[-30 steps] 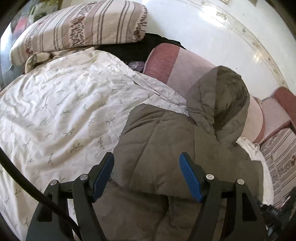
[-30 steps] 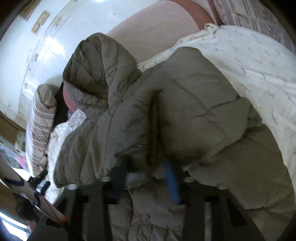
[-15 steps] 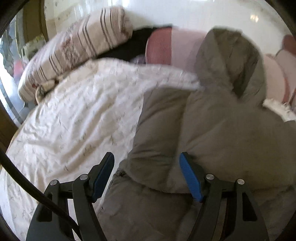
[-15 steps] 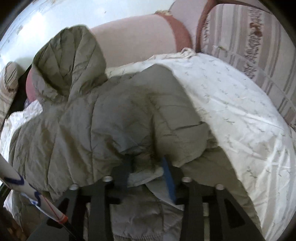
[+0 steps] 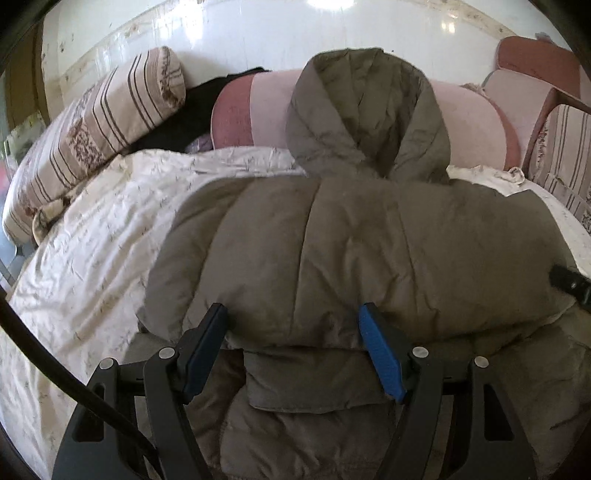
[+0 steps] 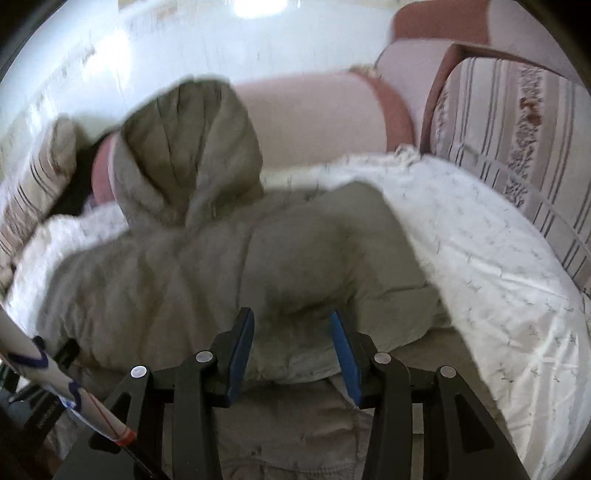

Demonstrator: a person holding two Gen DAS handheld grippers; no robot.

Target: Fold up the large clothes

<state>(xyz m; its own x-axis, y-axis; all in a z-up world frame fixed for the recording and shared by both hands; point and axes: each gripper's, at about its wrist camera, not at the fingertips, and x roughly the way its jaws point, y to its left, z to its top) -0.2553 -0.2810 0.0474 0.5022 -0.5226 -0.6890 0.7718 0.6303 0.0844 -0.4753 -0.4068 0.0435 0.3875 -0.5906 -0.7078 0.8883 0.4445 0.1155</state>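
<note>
Both my feeds are daylit and fairly bright. The glossy white wall [image 5: 332, 33] at the far side throws back hard glare, with blown-out hot spots along its top edge in both views. My left wrist view is sharp: I can read the quilting on the olive jacket [image 5: 369, 240] and the creases in the pale sheet [image 5: 92, 258], with soft shadow beneath the jacket's near fold. My right wrist view is smeared by motion blur, worst on the hood [image 6: 184, 155] and the far left, while the striped cushion [image 6: 517, 147] at the right stays fairly crisp. Fisheye bending curves everything, and the corners fall to black vignette.
</note>
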